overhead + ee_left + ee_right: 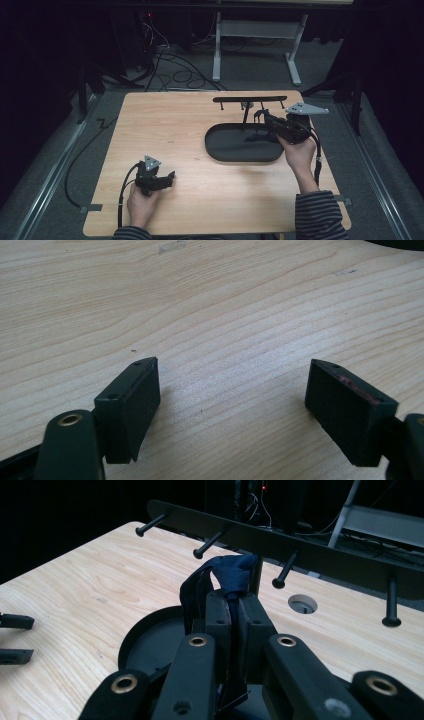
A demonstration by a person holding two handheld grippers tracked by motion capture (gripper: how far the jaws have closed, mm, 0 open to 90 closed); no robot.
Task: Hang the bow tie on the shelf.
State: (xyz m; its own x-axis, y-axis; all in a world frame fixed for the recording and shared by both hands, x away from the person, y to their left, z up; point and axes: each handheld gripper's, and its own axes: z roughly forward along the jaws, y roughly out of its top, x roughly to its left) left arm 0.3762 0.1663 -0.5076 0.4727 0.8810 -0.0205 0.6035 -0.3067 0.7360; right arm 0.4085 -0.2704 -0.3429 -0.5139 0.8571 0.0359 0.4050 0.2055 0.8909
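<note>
The right claw (230,612) is clenched on a dark blue strap (227,572) below the peg rack (310,550). The left claw (232,405) rests released on the surface (200,305). The limp strap could miss a peg and slip.

The right gripper (231,611) is clamped on a dark blue strap (231,572), raised over the tray (220,150). The left gripper (232,410), jaws wide apart, rests well left of that tray.
</note>
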